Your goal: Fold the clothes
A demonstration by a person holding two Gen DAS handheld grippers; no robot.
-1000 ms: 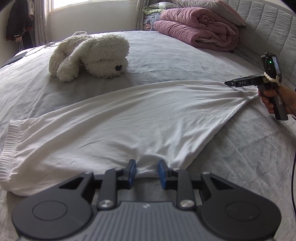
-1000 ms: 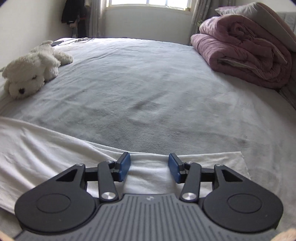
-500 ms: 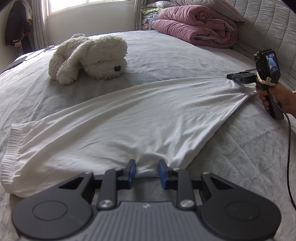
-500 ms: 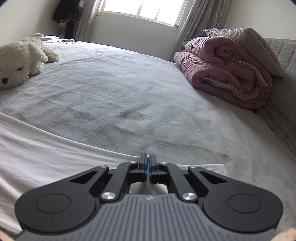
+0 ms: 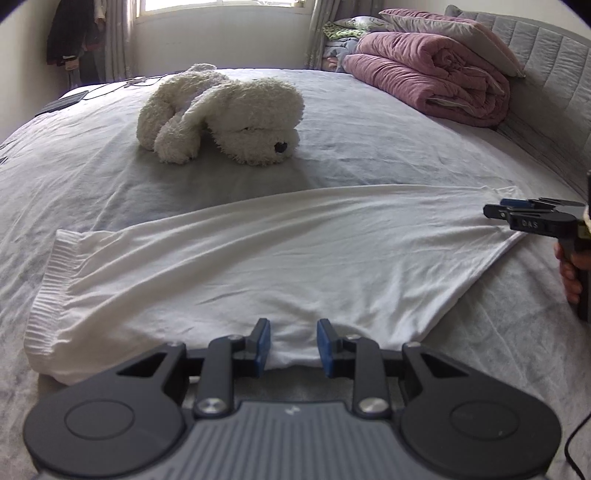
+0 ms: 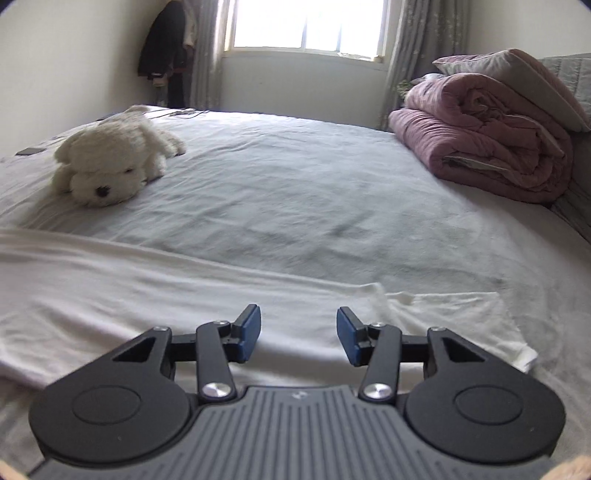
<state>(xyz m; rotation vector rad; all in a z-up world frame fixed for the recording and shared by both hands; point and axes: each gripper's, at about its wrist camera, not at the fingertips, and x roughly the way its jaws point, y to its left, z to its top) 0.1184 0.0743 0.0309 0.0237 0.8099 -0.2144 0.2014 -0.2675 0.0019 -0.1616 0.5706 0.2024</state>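
Both tongs open over white trousers on the bed

The left tongs (image 5: 292,346) stood part open astride the trousers' (image 5: 258,266) near edge; the right tongs (image 6: 298,334), jaws just reopened, gripped nothing at the trouser-leg end, waistband away from it, below the plush dog (image 5: 225,114).

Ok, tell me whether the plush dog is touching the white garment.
Apart. The left wrist view shows bare grey bedsheet between the plush dog and the white garment.

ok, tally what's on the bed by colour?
White: 2, the garment and the plush dog
Pink: 1, the folded quilt
Grey: 1, the pillow on that quilt
Total: 4
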